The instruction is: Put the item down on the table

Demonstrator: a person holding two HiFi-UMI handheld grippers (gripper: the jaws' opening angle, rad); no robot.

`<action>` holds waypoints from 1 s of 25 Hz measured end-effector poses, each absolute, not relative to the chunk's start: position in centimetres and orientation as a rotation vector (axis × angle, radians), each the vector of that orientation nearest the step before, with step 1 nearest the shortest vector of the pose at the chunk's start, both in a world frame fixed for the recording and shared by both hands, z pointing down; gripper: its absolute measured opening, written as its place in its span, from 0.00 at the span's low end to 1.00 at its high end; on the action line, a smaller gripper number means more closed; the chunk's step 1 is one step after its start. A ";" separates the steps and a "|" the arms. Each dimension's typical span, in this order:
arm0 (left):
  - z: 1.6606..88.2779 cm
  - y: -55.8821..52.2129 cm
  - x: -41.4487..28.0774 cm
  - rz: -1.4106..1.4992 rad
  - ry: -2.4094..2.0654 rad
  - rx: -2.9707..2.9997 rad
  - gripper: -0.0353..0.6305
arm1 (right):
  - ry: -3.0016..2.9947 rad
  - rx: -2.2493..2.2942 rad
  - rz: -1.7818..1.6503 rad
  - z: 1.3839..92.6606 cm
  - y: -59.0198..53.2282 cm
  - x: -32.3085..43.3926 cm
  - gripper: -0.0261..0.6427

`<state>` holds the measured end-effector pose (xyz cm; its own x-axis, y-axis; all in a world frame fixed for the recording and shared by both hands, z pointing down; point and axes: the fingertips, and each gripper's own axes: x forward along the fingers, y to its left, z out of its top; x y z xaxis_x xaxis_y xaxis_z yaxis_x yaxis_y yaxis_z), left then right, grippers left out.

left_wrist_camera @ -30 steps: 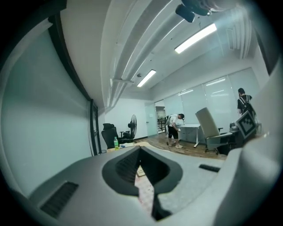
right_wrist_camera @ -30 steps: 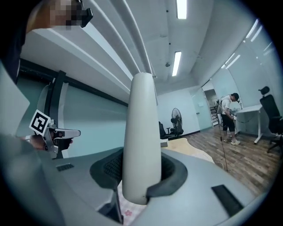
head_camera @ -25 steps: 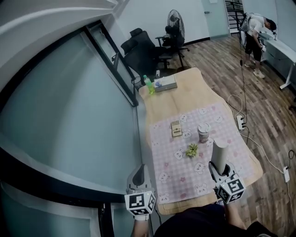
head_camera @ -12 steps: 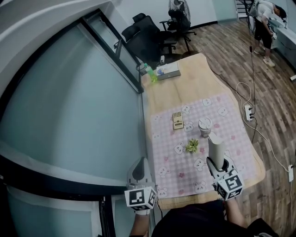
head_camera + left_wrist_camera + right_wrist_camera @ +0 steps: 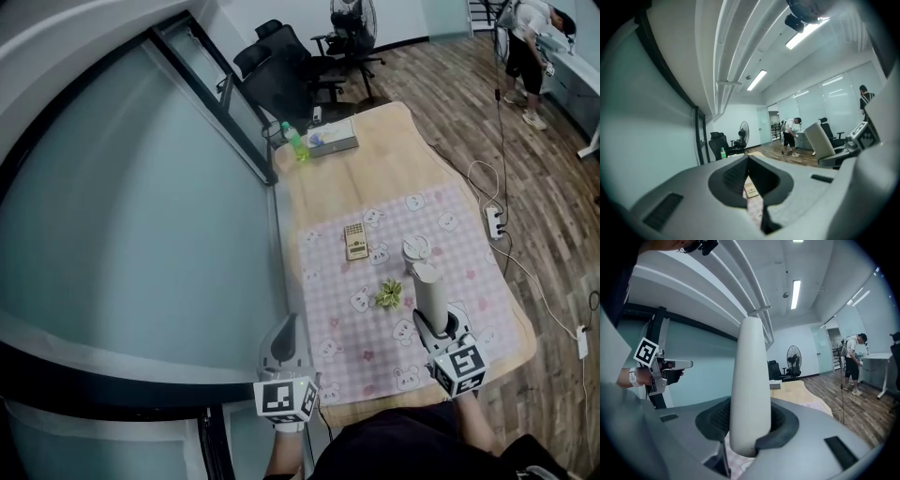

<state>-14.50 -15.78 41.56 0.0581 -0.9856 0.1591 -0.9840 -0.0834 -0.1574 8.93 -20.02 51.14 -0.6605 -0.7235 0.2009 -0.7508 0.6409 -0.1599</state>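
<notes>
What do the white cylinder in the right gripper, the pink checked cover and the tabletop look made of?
White cylinder: probably plastic, smooth matte off-white, evenly shaded, no seams showing. Pink checked cover: cloth or thin vinyl, printed with small cartoon figures, lying flat; which, I cannot tell. Tabletop: light wood or wood-look laminate, pale tan surface.

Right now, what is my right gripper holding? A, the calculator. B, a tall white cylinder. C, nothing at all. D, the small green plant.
B: in the right gripper view the right gripper has its fingers closed on the tall white cylinder, which stands upright between them.
</notes>
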 end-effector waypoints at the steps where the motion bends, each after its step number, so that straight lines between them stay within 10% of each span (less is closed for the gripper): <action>1: 41.7 -15.9 -14.7 -0.327 2.100 -2.314 0.05 | -2.721 1.241 0.352 51.3 -20.1 8.6 0.25; 25: 46.2 -15.9 -18.2 -0.312 2.095 -2.449 0.05 | -2.067 1.124 0.867 78.5 -21.7 8.6 0.25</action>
